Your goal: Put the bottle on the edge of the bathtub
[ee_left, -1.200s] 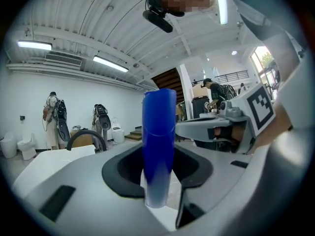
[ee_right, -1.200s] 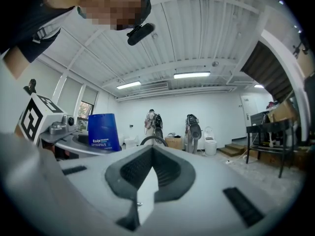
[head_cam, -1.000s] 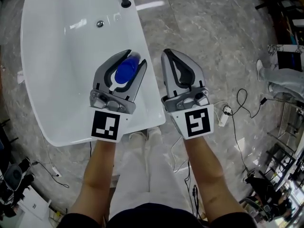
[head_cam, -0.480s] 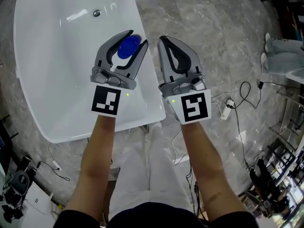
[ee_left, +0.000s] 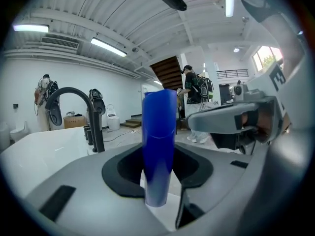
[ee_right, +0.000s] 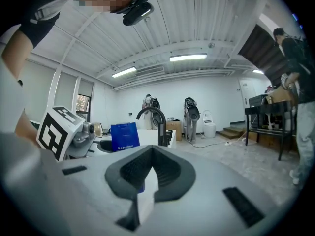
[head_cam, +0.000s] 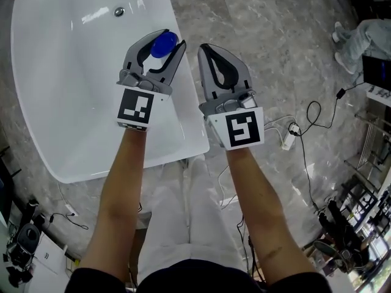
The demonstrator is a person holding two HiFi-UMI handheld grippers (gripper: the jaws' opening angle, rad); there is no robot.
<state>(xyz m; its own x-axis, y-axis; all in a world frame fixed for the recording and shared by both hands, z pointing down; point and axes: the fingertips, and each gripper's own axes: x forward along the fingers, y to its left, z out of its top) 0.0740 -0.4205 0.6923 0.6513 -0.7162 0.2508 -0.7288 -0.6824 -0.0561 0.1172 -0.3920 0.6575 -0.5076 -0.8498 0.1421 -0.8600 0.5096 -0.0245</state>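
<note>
A blue bottle (head_cam: 164,44) stands upright between the jaws of my left gripper (head_cam: 171,38), which is shut on it. It hangs over the right rim of the white bathtub (head_cam: 190,122). In the left gripper view the bottle (ee_left: 158,146) rises out of the black pads, and its base is hidden. My right gripper (head_cam: 204,46) is beside it on the right, over the floor just past the rim. Its jaws are shut with nothing between them. In the right gripper view the bottle (ee_right: 124,136) shows at the left, next to the left gripper's marker cube (ee_right: 59,131).
A black faucet (ee_left: 93,122) stands on the tub's far end, and the drain (head_cam: 119,11) lies in the basin. On the marble floor to the right are cables and a power strip (head_cam: 287,140). A person (head_cam: 361,36) sits at the upper right.
Both grippers have sunk and moved forward along the tub's right rim. The bottle stays in the left gripper, and the right jaws remain closed.
</note>
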